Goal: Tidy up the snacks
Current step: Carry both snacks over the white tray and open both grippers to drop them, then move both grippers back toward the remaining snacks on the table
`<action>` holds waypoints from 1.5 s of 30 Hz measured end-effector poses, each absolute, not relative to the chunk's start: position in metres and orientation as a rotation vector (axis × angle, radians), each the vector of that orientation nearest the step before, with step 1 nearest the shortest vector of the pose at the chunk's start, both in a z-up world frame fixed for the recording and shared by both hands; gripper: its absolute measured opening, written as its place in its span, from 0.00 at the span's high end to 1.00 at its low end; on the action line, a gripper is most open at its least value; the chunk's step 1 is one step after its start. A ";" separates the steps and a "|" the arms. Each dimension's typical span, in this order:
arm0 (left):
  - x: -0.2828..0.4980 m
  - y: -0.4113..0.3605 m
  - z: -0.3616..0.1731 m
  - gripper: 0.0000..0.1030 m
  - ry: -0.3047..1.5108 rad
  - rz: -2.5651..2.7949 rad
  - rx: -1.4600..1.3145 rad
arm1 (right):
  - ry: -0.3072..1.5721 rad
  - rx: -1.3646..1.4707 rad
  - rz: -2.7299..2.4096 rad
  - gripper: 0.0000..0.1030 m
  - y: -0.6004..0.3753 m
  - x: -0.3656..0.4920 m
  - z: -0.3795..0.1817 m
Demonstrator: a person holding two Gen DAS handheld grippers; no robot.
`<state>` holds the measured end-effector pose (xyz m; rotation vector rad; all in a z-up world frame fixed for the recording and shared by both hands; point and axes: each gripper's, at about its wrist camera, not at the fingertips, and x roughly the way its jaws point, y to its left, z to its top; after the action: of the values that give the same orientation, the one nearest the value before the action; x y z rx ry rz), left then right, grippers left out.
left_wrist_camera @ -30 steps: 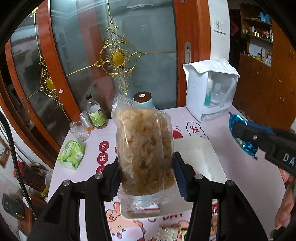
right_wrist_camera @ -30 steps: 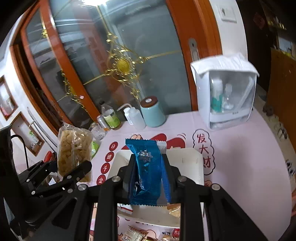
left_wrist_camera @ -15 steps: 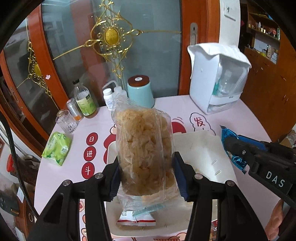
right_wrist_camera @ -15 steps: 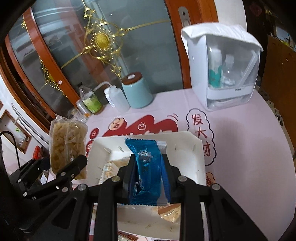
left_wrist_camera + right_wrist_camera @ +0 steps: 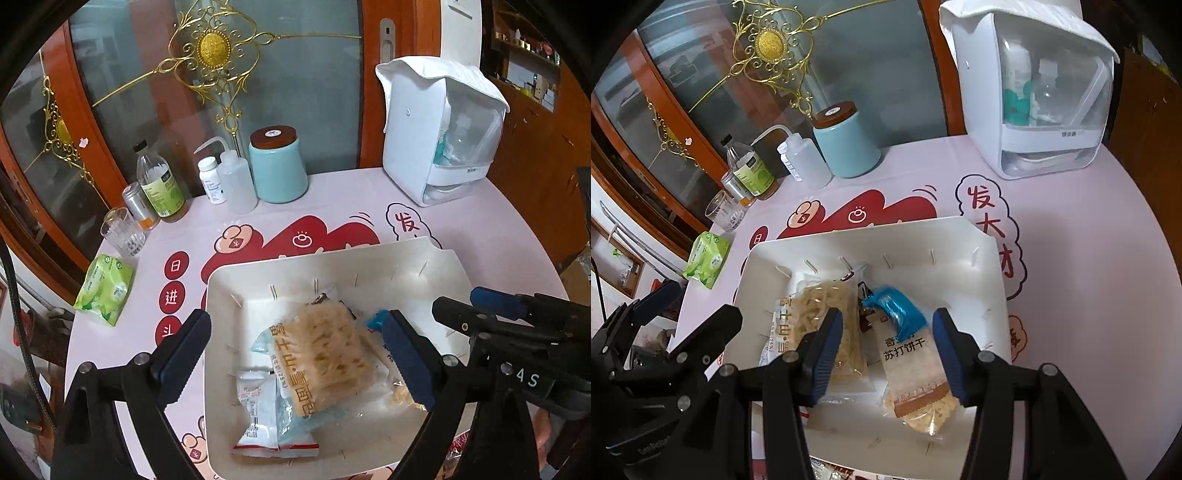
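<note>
1. Both packets have just gone from the grippers into the white tray (image 5: 236,280): half a second ago the left gripper (image 5: 295,354) was clamped on the clear bag of pale crisps (image 5: 325,354) and the right gripper (image 5: 886,343) on the blue packet (image 5: 897,306); now both lie flat inside the tray.
2. The left gripper's jaws stand wide apart above the tray, holding nothing, with the crisp bag lying between and below them.
3. The right gripper's jaws are likewise spread and empty, hovering over the near right part of the tray, above a soda-cracker packet (image 5: 912,373) whose blue end is the part it was carrying.
4. This suggests two more snacks are now sorted; a few wrappers showing at the near edge of the table, below the tray, look like what is left to collect.
5. The crisp bag is clear plastic with printed lettering down one side, lying at a slant across the middle of the tray and partly over a small white sachet (image 5: 258,413) at its near left.
6. The cracker packet lies just right of the crisp bag, touching or overlapping it; its near half is clear, showing pale biscuit.
7. The tray sits mid-table on the pink printed cloth (image 5: 480,236), well apart from the bottles and teal canister (image 5: 277,166) at the far side.
</note>
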<state>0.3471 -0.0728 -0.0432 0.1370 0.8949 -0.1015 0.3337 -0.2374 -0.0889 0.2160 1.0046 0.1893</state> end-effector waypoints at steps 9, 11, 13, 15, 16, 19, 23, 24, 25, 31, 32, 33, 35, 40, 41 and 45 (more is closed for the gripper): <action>0.329 -0.073 -0.030 0.08 0.874 -0.102 0.159 | 0.972 0.200 0.194 0.50 -0.236 0.316 -0.074; 0.324 -0.074 -0.026 0.07 0.868 -0.105 0.159 | 0.965 0.194 0.196 0.50 -0.236 0.310 -0.070; 0.319 -0.073 -0.022 0.05 0.863 -0.104 0.158 | 0.959 0.196 0.200 0.50 -0.237 0.304 -0.066; 0.312 -0.071 -0.017 0.01 0.862 -0.102 0.151 | 0.953 0.196 0.203 0.50 -0.238 0.296 -0.062; 0.310 -0.070 -0.015 0.01 0.861 -0.105 0.146 | 0.948 0.194 0.203 0.50 -0.239 0.292 -0.060; 0.297 -0.067 -0.007 0.01 0.859 -0.111 0.133 | 0.935 0.186 0.207 0.50 -0.240 0.277 -0.052; 0.275 -0.065 0.004 0.01 0.846 -0.103 0.136 | 0.914 0.179 0.210 0.50 -0.244 0.256 -0.042; 0.269 -0.064 0.006 0.01 0.843 -0.101 0.137 | 0.905 0.176 0.209 0.48 -0.245 0.249 -0.038; 0.263 -0.064 0.009 0.01 0.840 -0.101 0.136 | 0.898 0.176 0.211 0.46 -0.247 0.244 -0.036; 0.220 -0.054 0.022 0.01 0.822 -0.091 0.131 | 0.876 0.159 0.230 0.39 -0.255 0.202 -0.032; 0.213 -0.052 0.023 0.01 0.824 -0.090 0.131 | 0.878 0.153 0.234 0.39 -0.256 0.196 -0.033; 0.205 -0.049 0.023 0.01 0.826 -0.090 0.130 | 0.880 0.145 0.237 0.39 -0.256 0.188 -0.035; 0.189 -0.042 0.021 0.01 0.836 -0.084 0.129 | 0.888 0.125 0.244 0.39 -0.256 0.173 -0.041; 0.154 -0.027 0.008 0.01 0.873 -0.075 0.128 | 0.913 0.079 0.271 0.39 -0.254 0.135 -0.059; 0.145 -0.022 0.003 0.01 0.887 -0.075 0.130 | 0.925 0.066 0.277 0.39 -0.253 0.128 -0.064; 0.118 -0.012 -0.019 0.01 0.928 -0.076 0.147 | 0.962 0.047 0.296 0.39 -0.249 0.106 -0.084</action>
<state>0.1185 -0.0116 -0.0192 0.1475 0.9284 -0.0761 0.1062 -0.2494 -0.0840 0.0475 0.9619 0.2965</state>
